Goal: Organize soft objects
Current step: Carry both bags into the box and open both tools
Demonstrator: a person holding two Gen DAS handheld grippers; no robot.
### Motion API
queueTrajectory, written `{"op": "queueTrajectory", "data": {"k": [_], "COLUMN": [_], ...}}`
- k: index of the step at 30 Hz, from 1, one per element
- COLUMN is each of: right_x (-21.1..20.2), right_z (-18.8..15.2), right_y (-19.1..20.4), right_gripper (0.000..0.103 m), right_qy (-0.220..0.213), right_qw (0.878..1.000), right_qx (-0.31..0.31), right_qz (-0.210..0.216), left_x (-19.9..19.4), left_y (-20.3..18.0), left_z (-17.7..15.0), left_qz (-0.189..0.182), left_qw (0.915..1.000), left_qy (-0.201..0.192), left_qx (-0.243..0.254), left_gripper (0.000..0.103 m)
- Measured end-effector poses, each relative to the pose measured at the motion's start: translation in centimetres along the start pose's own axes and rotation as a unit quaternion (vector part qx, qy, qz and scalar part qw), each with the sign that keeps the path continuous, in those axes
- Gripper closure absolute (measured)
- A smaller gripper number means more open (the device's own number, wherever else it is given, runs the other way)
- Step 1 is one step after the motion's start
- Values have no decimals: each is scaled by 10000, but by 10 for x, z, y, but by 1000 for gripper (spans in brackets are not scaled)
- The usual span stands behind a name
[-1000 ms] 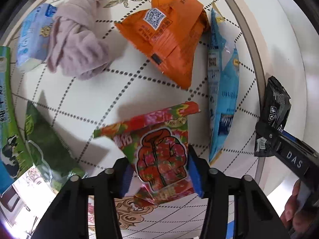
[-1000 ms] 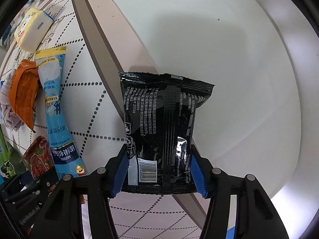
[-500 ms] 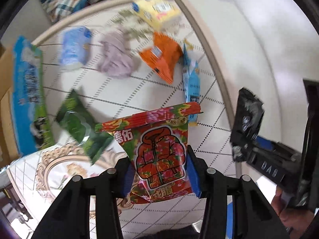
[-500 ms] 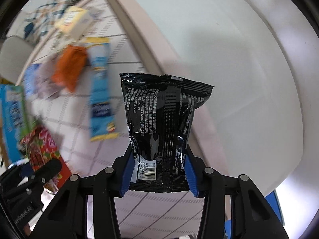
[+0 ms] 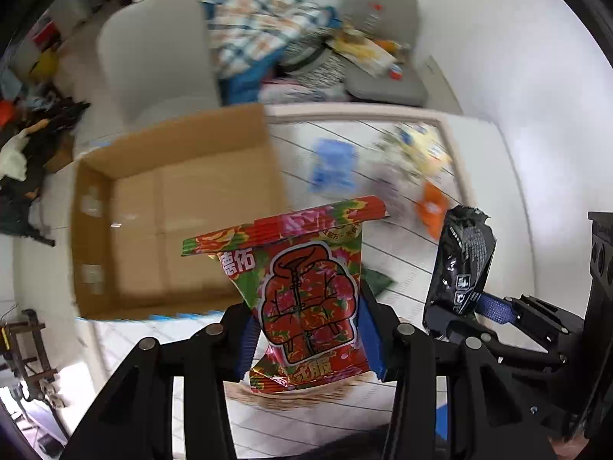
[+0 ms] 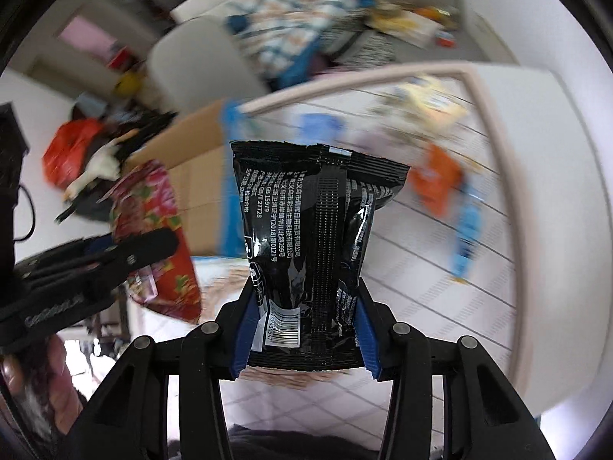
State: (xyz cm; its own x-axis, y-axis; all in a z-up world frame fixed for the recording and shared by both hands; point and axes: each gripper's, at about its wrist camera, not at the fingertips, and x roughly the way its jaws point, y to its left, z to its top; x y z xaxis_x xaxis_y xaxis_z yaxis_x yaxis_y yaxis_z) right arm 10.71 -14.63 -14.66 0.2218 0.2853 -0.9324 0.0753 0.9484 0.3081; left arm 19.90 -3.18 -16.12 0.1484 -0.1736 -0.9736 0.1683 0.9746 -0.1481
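My left gripper is shut on a red floral packet and holds it up in the air. My right gripper is shut on a black packet, also lifted. In the left wrist view the black packet hangs to the right. In the right wrist view the red packet is at the left. An open cardboard box stands beyond the table's left edge, its inside bare.
On the patterned table lie, blurred, an orange packet, a blue packet, a yellow packet and a long blue packet. A grey chair and a cluttered chair stand behind.
Both grippers have risen and tilted up from the table with their packets. The view now reaches the cardboard box and the chairs behind; the table items have shrunk away.
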Motion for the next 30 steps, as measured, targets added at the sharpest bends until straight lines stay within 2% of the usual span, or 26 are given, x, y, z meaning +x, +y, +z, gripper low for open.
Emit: {"op": "queueTrajectory", "data": {"k": [3,8,13,20,24,30], "right_x": [17,80,158,247,276,301], "right_z": [25,61,100,141,152,163], "right_y": [51,114,156,164,156,148], "right_gripper": [55,55,55,55,54,53], "right_qy": [138,359,612,982,1078,1117], "right_qw": [9997,9989,9975,9926,9904,9895], "right_qx": [-145,-274,-326,-353,-336,-296], "right_qz": [158,145,-150,-615,-792,-874], "left_x": [0,15,70,133,161,176], "left_y": [52,130,190,215,218,218], "left_z": [10,29,60,84,91,101], "left_qz": [78,-26,-136,-393,-569,-721], "left_qw": [9998,9981,9949,9898,9868,9848], "left_qy": [23,301,760,1253,1422,1481], "left_qx": [-187,-539,-644,-552,-534,-558], "left_gripper": [61,61,61,61,61,60]}}
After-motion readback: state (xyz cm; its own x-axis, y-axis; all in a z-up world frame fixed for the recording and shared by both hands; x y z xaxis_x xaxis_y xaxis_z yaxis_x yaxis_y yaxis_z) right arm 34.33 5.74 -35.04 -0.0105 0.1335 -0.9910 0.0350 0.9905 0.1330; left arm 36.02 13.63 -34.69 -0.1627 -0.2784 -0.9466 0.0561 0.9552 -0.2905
